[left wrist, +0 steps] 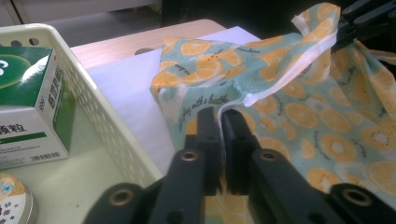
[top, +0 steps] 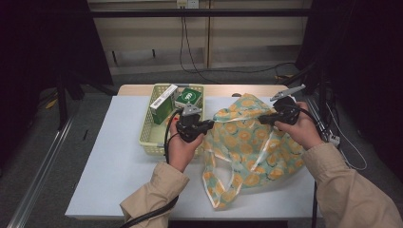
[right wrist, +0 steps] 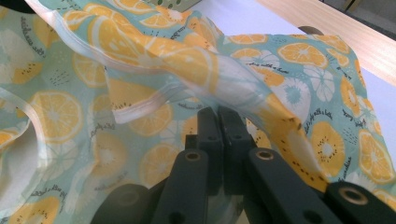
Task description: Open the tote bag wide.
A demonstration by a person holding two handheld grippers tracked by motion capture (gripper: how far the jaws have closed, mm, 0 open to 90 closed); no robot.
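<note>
Pinching the edge of a bag (top: 247, 142) printed with orange slices on pale green, the left gripper (top: 209, 125) sits just left of the centre of the high view, its jaws pressed together on the fabric. The right gripper (top: 262, 119) grips the same bag a little further right, its jaws also closed on the cloth, so the bag's upper edge hangs stretched between the two tools. The rest of the bag lies crumpled on the white table top (top: 109, 156), spreading toward the lower middle of the frame, with a handle loop trailing near the front edge.

In the left gripper view, the black jaws meet on a white-hemmed fold of the bag (left wrist: 243, 100) at the centre of the frame, and the other gripper (left wrist: 359, 16) clamps the far edge in the upper right corner. In the right gripper view, the jaws close on a bunched fold (right wrist: 224, 79) just above the middle.

A pale yellow basket (top: 148, 137) stands just left of the left hand (top: 183, 147), holding a green and white box (top: 164, 104) and a darker green box (top: 189, 97). A round tin (left wrist: 14, 205) shows in the lower left corner of the left gripper view
</note>
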